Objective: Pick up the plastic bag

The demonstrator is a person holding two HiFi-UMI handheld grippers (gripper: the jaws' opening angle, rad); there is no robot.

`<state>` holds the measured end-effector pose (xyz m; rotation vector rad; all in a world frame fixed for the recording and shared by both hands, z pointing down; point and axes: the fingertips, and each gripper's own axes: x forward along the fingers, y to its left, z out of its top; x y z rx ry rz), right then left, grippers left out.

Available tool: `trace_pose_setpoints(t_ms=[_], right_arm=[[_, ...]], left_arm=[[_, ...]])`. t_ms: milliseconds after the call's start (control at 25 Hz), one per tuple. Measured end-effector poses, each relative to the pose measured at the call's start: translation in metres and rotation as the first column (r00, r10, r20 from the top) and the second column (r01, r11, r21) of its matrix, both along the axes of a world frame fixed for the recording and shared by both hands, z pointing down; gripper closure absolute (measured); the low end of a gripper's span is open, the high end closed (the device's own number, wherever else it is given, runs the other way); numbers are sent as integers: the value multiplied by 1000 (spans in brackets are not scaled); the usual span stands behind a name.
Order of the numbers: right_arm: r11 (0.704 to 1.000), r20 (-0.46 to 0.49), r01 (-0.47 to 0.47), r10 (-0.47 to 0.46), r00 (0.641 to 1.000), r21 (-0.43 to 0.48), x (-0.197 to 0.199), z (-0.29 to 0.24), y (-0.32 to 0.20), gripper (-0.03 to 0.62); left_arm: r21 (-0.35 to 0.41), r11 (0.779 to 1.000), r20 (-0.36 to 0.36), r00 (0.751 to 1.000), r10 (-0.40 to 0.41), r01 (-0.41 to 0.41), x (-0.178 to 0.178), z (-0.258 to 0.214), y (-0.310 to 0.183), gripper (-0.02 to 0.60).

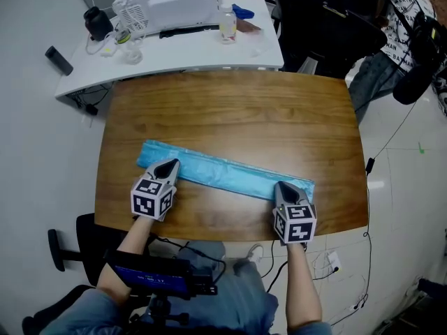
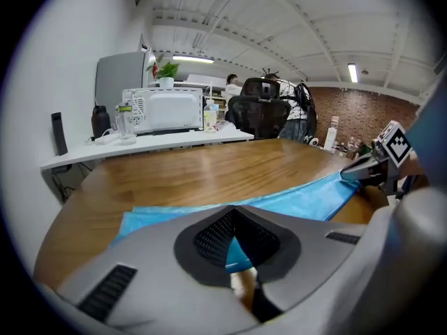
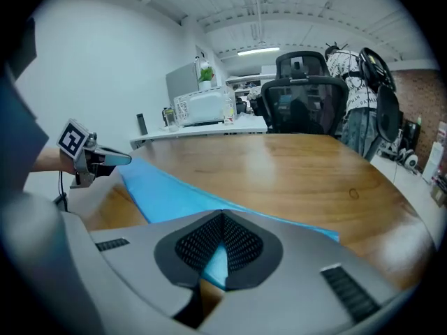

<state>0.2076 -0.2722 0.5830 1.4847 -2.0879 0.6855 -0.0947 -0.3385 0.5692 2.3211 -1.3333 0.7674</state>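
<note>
A long blue plastic bag [image 1: 223,172] lies flat across the near part of the wooden table [image 1: 230,110]. My left gripper [image 1: 167,166] is shut on its left end, close to the near edge. My right gripper [image 1: 284,187] is shut on its right end. In the left gripper view the bag [image 2: 300,201] runs off to the right from between the closed jaws of the left gripper [image 2: 234,215], as far as the right gripper [image 2: 363,169]. In the right gripper view the bag [image 3: 167,194] stretches left from the right gripper [image 3: 222,218] toward the left gripper [image 3: 105,159].
Behind the wooden table is a white desk [image 1: 209,54] with a white appliance [image 1: 167,2], a bottle [image 1: 227,25] and small items. A black office chair [image 1: 314,19] stands at the far right. Cables trail on the floor at the right.
</note>
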Motion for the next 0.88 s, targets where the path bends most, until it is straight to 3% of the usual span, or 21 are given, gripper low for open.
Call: trace_pose_setpoints(t_ms=[360, 560, 880], right_arm=[[998, -155, 38, -47, 987, -59, 8, 7, 8, 594], [994, -178, 48, -66, 982, -103, 5, 15, 9, 594], [995, -151, 50, -63, 987, -85, 5, 17, 11, 594]], left_arm=[[-152, 988, 141, 989, 42, -21, -26, 33, -4, 574], [-185, 983, 136, 990, 41, -15, -27, 37, -6, 571], [-187, 982, 154, 988, 25, 5, -29, 38, 0, 571]])
